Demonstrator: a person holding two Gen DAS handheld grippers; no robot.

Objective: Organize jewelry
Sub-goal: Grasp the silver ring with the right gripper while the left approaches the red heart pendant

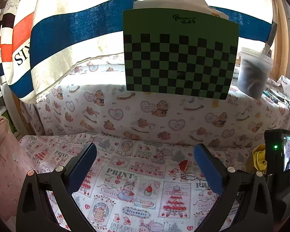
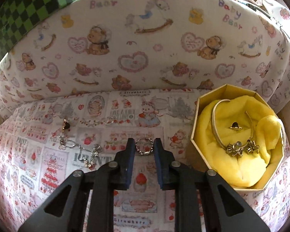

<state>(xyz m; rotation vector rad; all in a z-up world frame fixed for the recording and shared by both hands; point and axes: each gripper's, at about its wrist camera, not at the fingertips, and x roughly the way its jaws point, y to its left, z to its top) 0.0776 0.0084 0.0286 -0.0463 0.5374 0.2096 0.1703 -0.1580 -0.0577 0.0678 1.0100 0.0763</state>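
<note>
Pinching a silver ring (image 2: 144, 146), the right gripper (image 2: 144, 145) sits beside the yellow-lined box (image 2: 195, 119).

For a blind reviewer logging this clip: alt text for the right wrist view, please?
The right gripper has its fingers closed around a small silver ring on the printed cloth. To the right, an open box with yellow lining holds a bangle; a chain lies left.

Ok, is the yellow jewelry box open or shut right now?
Open. The jewelry box has no lid on; its yellow lining, a bangle and a small ring show inside.
</note>
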